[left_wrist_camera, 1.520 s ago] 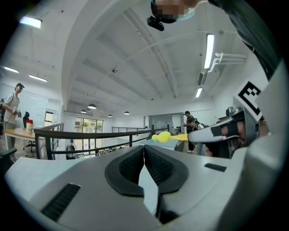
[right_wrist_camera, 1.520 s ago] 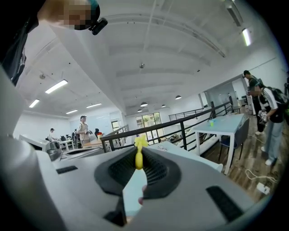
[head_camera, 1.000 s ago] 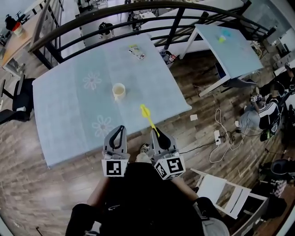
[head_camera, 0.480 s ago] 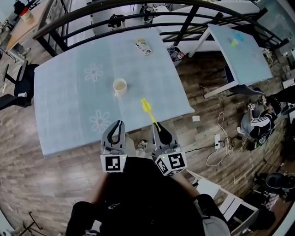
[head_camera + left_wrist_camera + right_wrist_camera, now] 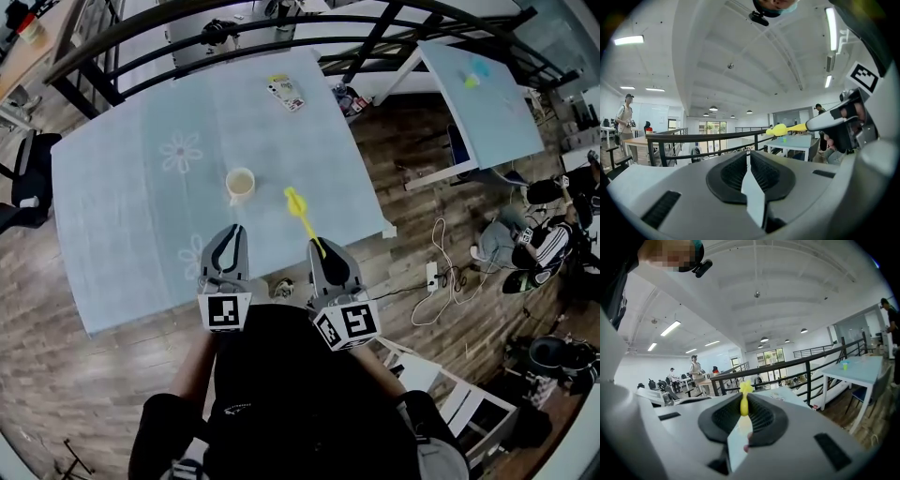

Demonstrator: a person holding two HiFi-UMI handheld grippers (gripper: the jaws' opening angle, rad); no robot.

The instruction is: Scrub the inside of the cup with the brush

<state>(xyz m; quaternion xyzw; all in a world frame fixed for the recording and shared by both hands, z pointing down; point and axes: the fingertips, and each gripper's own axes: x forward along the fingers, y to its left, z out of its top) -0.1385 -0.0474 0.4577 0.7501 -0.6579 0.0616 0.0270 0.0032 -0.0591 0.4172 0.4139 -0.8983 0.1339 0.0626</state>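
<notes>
Since before, the left tongs [image 5: 232,236] and right tongs [image 5: 320,247] have advanced side by side over the near edge of the surface [image 5: 122,187]. Left pair is closed and empty. Right pair clamps the yellow brush [image 5: 300,214], its head just right of the cup [image 5: 240,184].

no legible text, labels or numbers

the table [image 5: 131,216] is wearing a pale blue cloth with white daisy prints [image 5: 180,150] scattered over it. the cup [image 5: 240,185] is showing cream-white. the brush [image 5: 302,217] is glowing bright yellow from head to handle. the left gripper [image 5: 232,232] and the right gripper [image 5: 319,247] are both showing pale grey shells with black ribbed pads [image 5: 736,173], each carrying a cube [image 5: 224,312] with black-and-white square markers. the floor [image 5: 422,187] is showing brown wood planks, the railing [image 5: 234,28] is standing black, and the person's top [image 5: 300,394] is showing black.
</notes>
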